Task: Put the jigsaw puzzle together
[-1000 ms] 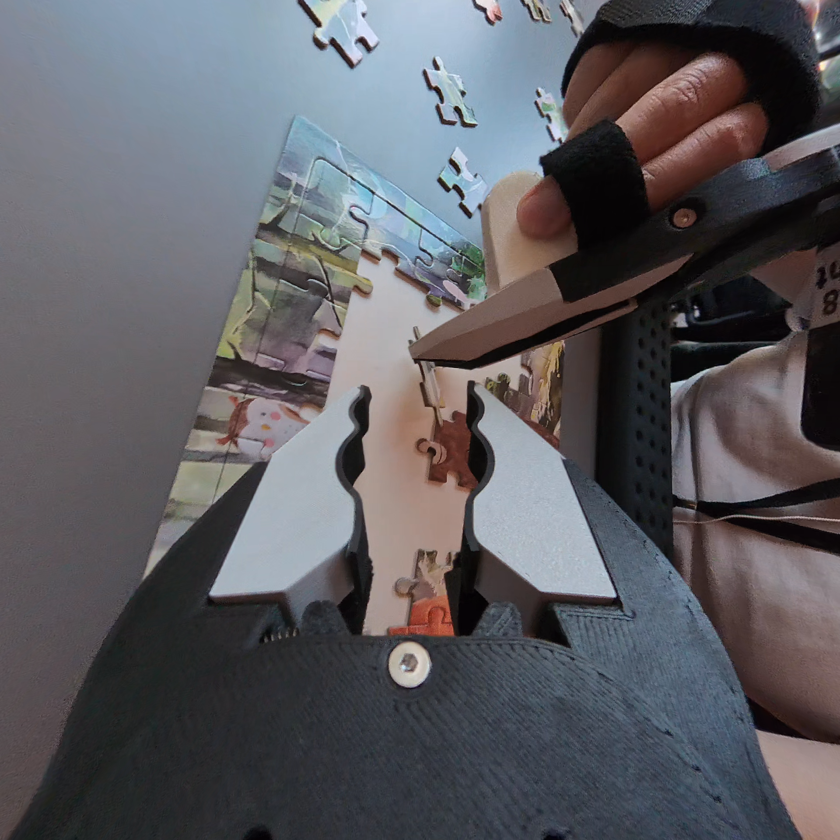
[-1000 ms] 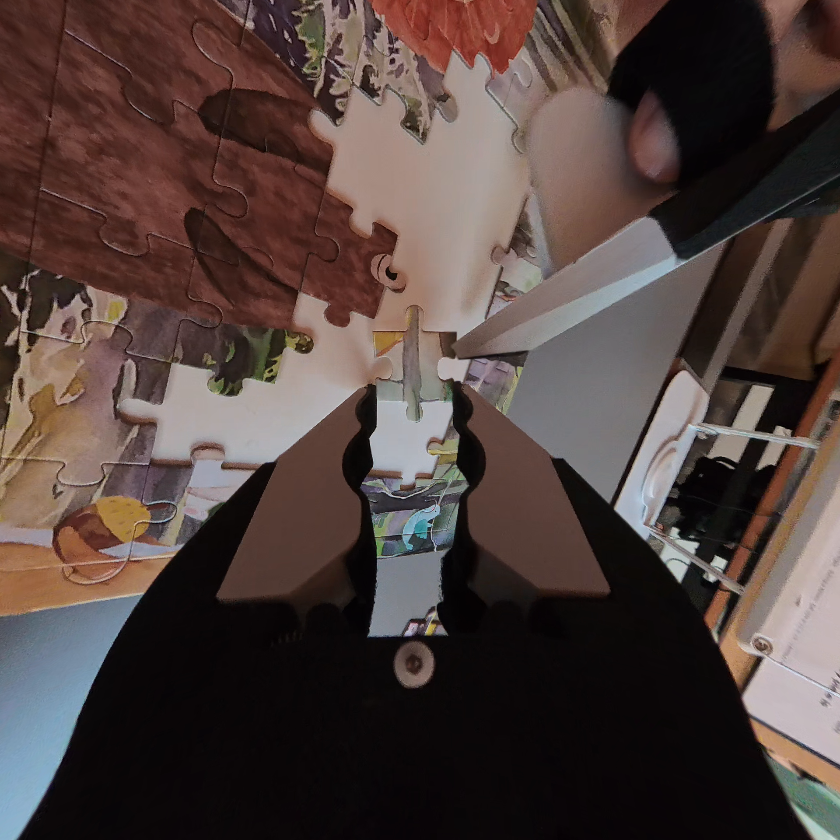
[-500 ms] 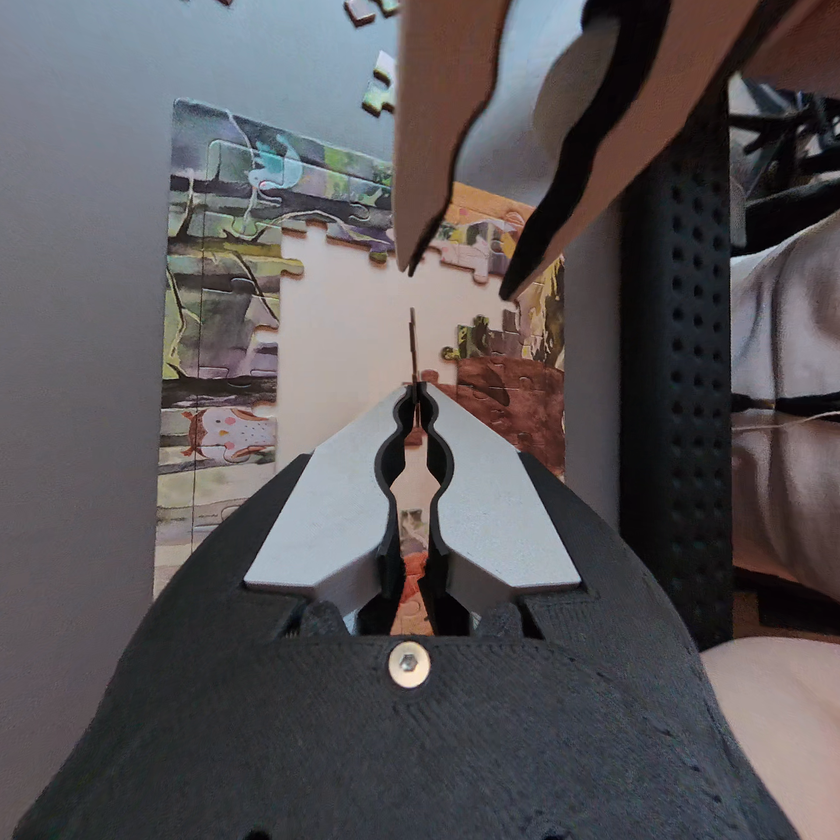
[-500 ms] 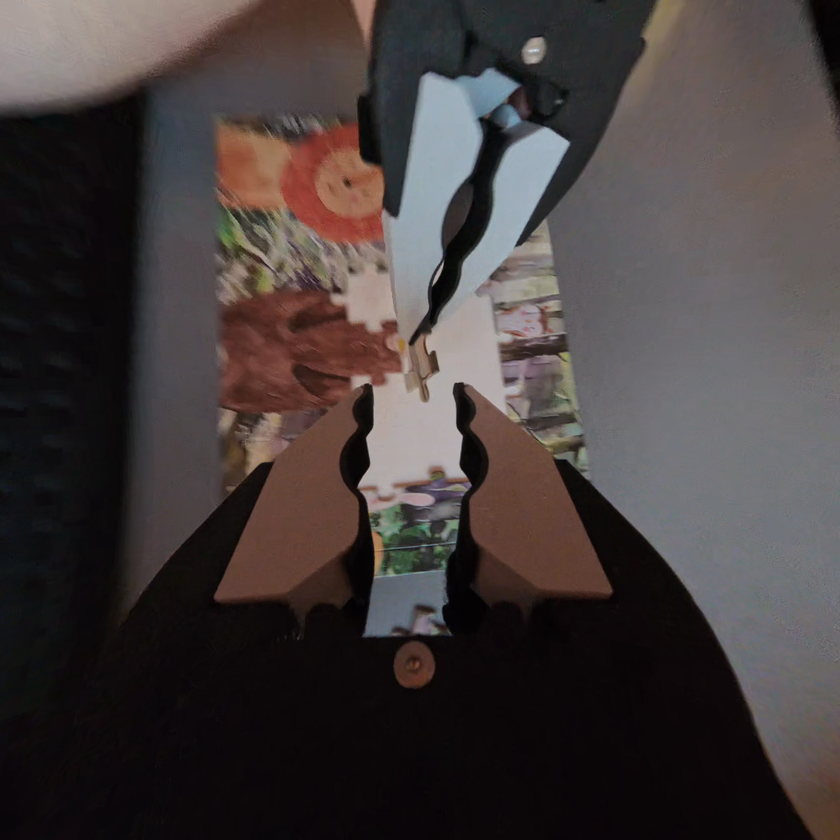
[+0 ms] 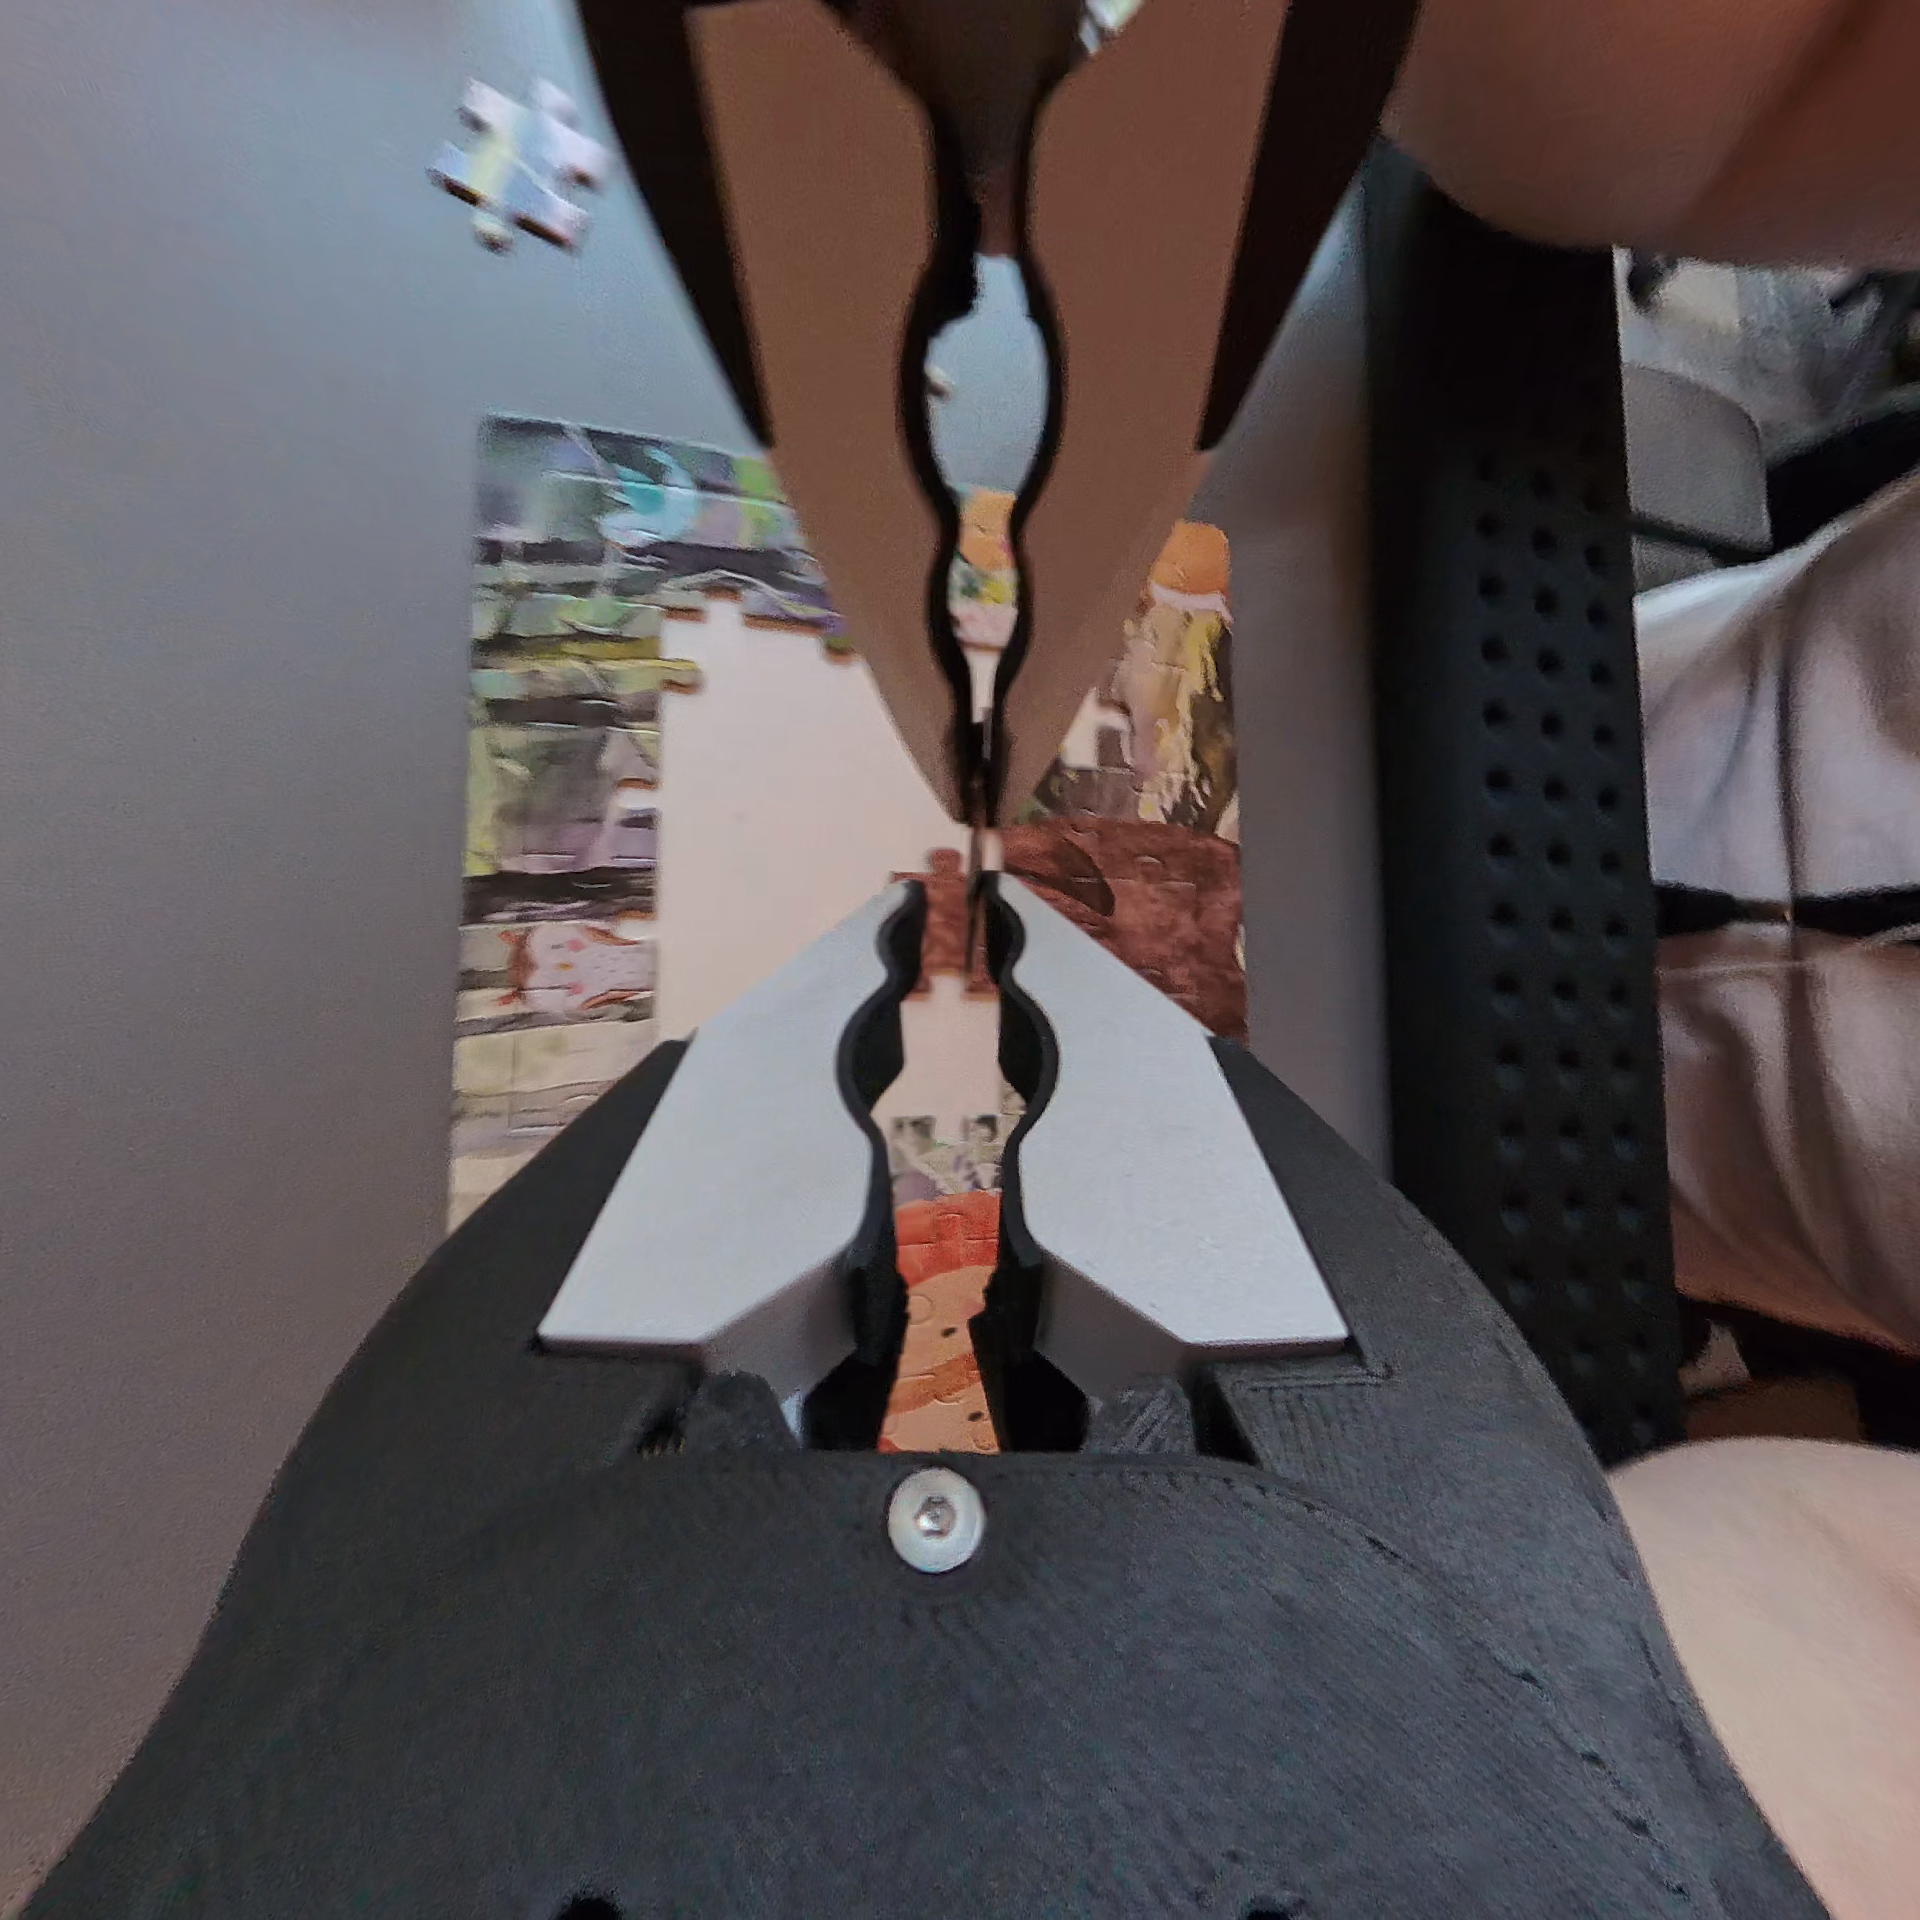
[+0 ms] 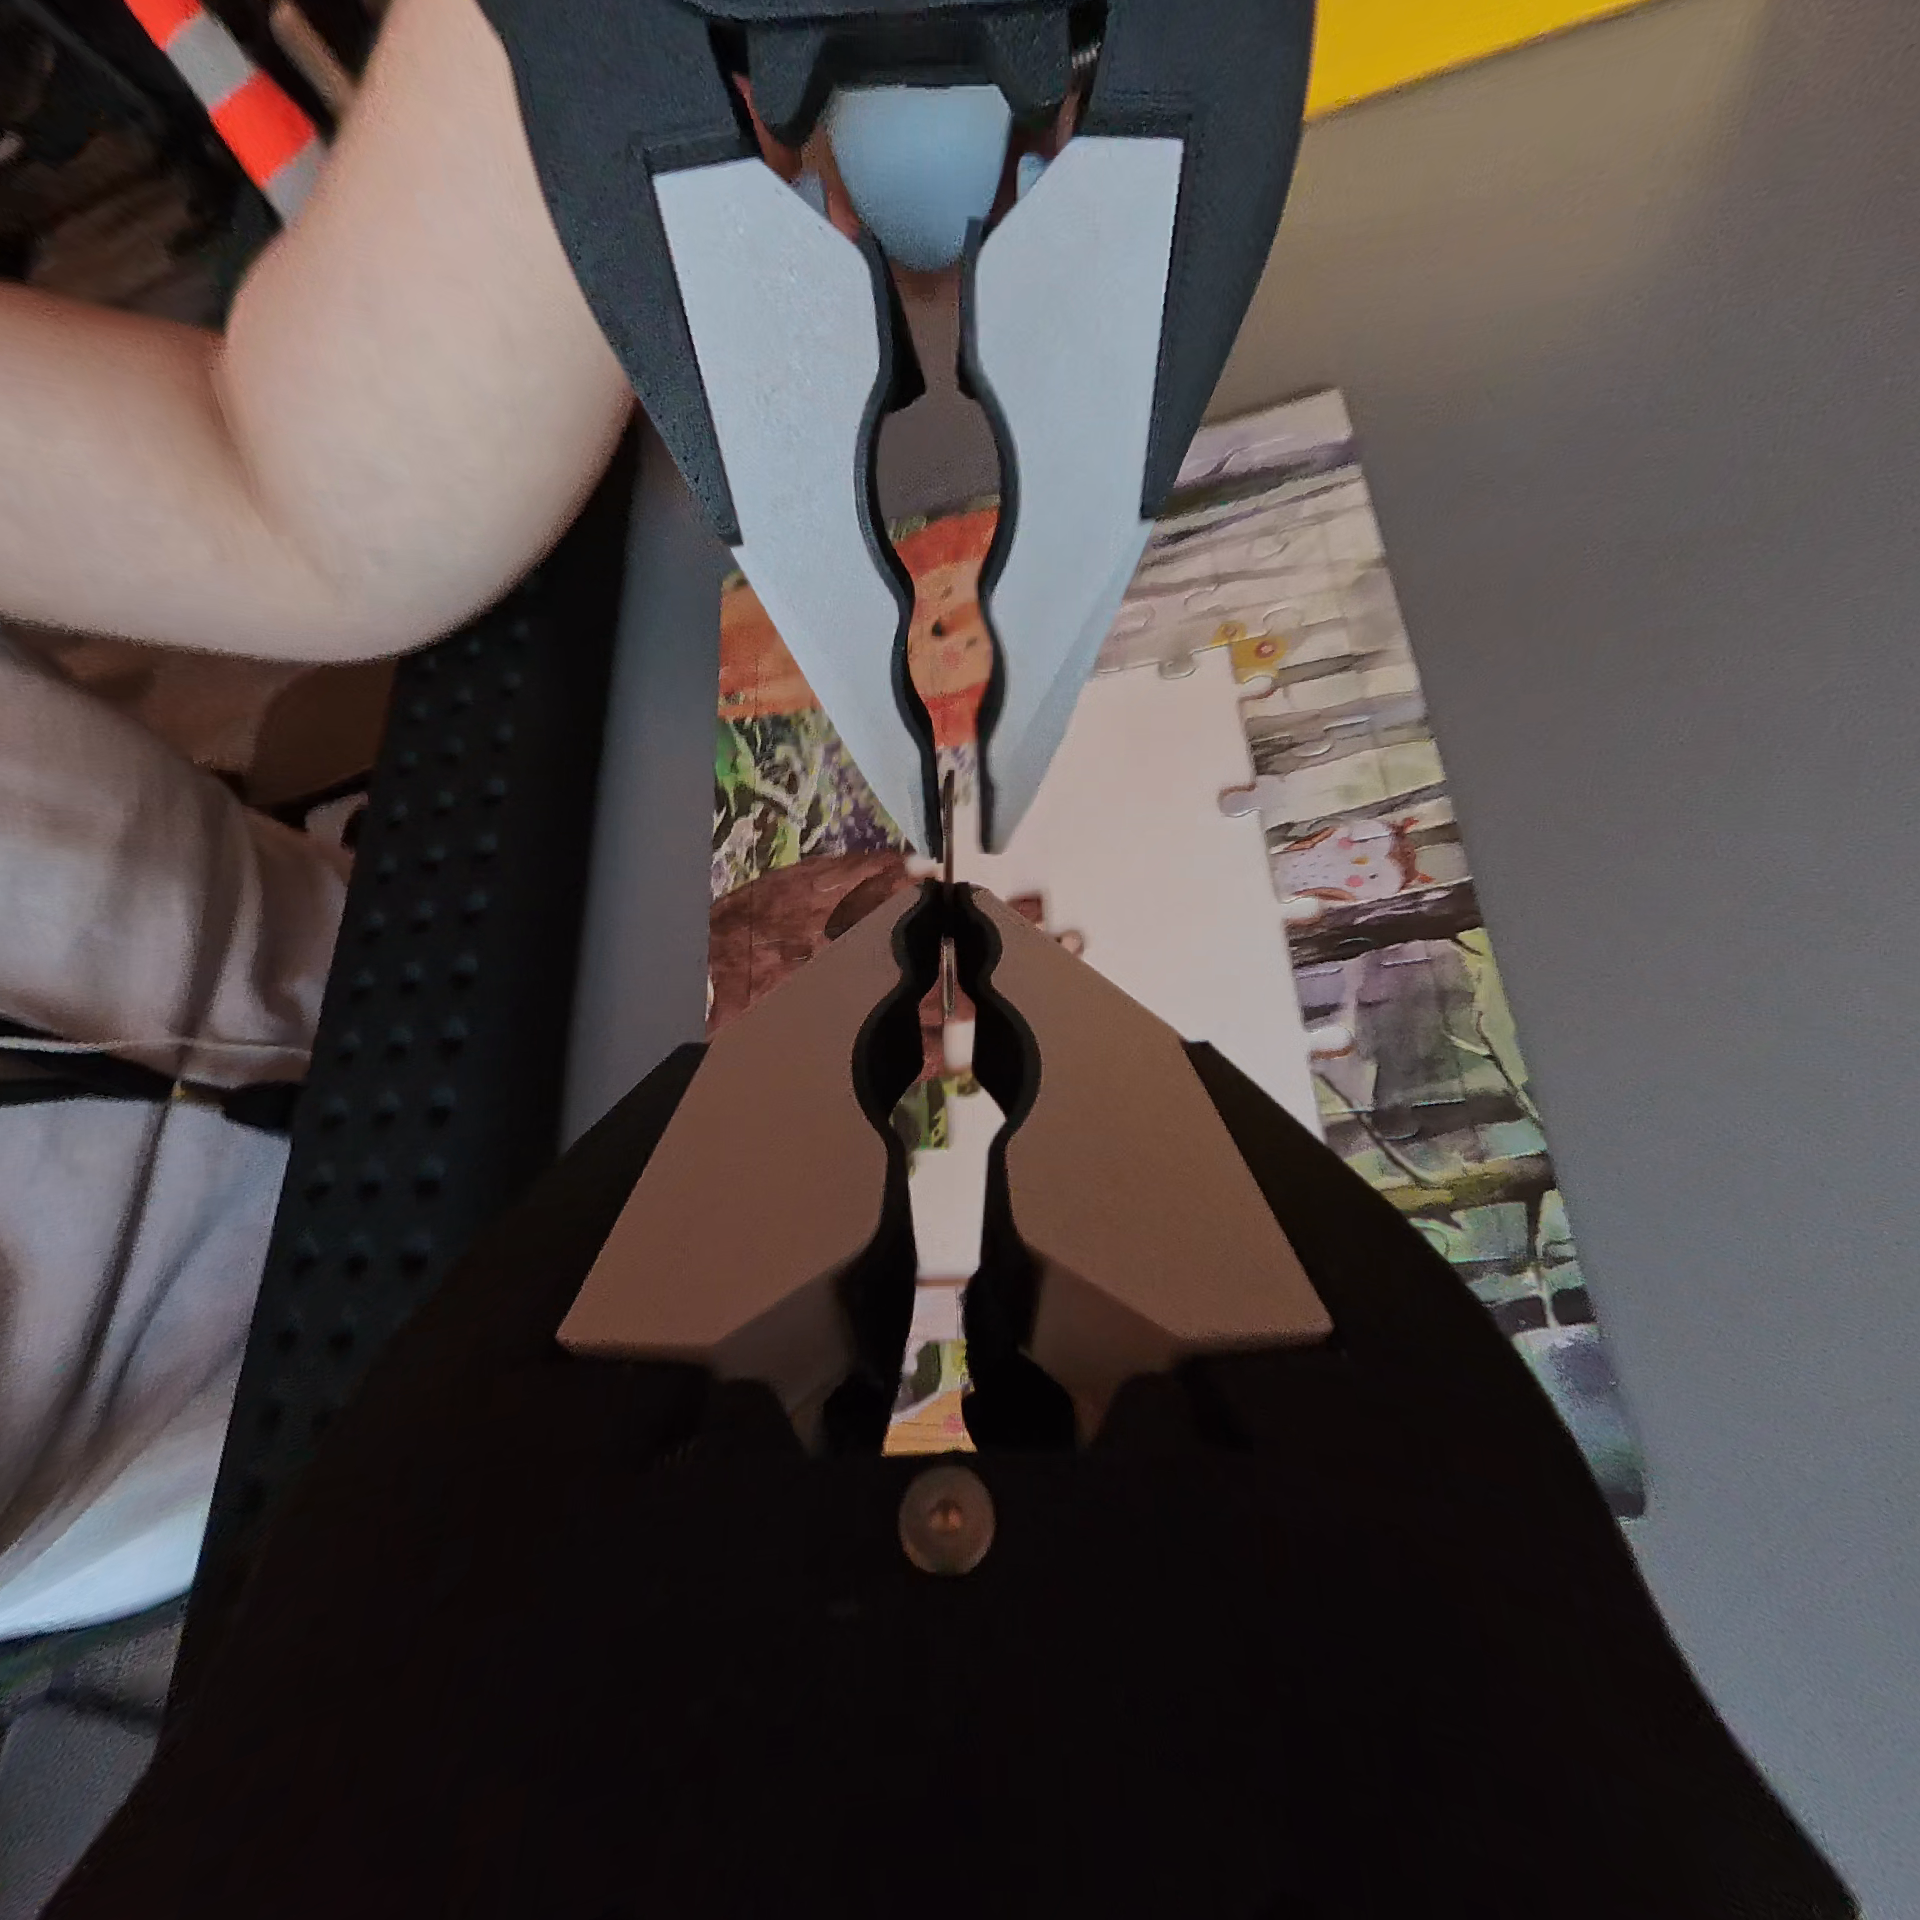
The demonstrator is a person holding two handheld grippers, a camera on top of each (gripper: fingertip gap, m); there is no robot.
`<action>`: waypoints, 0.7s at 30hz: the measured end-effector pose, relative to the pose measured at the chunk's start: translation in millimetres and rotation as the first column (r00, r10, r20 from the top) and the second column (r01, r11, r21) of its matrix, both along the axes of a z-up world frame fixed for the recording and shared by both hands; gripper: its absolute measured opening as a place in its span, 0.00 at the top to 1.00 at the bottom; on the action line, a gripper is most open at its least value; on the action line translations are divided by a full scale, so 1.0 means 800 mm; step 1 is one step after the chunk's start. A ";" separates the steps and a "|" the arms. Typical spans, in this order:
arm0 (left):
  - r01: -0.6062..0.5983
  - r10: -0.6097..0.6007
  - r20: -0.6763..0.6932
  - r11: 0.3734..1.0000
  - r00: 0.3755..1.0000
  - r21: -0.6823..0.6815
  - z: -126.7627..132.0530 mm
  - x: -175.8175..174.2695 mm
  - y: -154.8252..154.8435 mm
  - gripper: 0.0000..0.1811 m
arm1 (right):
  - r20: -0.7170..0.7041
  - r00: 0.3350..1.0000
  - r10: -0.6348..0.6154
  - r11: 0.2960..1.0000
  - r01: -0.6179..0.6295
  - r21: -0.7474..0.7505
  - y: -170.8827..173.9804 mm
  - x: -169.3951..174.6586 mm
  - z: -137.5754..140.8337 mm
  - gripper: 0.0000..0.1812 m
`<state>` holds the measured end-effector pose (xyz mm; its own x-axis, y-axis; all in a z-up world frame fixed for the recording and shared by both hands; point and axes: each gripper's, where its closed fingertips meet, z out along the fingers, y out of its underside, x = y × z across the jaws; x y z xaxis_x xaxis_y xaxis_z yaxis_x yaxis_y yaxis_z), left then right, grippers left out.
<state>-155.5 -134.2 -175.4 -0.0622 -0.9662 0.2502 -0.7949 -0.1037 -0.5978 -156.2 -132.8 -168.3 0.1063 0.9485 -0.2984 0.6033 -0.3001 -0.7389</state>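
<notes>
- The two grippers meet tip to tip above the half-built jigsaw puzzle (image 5: 561, 727), with one thin puzzle piece (image 6: 948, 831) standing edge-on between them
- In the right wrist view the right gripper (image 6: 948, 896) has its tips pinched onto the near end of that piece, which runs back a little way between its dark pads
- The left gripper (image 6: 951, 821) comes down from the top of the same view; its pale fingers (image 6: 790, 416) leave a narrow gap at the tips, and the far end of the piece sits in that gap
- From the left wrist view the left gripper (image 5: 954, 894) is parted a little, and the piece (image 5: 977, 883) lies against its right-hand finger only; the right gripper (image 5: 977, 805) points at it from above with its tips together on the piece
- Whether the left gripper presses on the piece at all cannot be told
- The puzzle lies flat on a grey table (image 5: 208, 727), its border and one brown area joined, with a bare pale gap (image 5: 769, 790) in the middle
- A loose piece (image 5: 520, 166) rests on the table well beyond the puzzle
- A black perforated chair back (image 5: 1527, 831) stands at the table's edge
</notes>
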 end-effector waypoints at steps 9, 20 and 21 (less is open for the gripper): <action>-0.260 0.486 0.657 0.872 0.576 -0.416 0.164 -0.012 0.106 0.79 | -0.715 0.439 -0.544 0.839 0.270 -0.473 0.096 0.018 0.154 1.00; -0.145 0.479 0.650 0.855 0.591 -0.498 0.158 -0.005 0.096 1.00 | -0.758 0.359 -0.545 0.834 0.330 -0.443 0.105 -0.006 0.157 1.00; -0.142 0.481 0.639 0.850 0.600 -0.507 0.156 -0.008 0.096 1.00 | -0.757 0.385 -0.528 0.844 0.332 -0.421 0.104 -0.009 0.155 1.00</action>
<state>-161.5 -57.2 -50.4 -0.0968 -0.7983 0.5945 0.0089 -0.5979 -0.8015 -163.1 -50.0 -44.4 0.0985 0.7714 -0.6286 -0.5041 -0.5060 -0.6999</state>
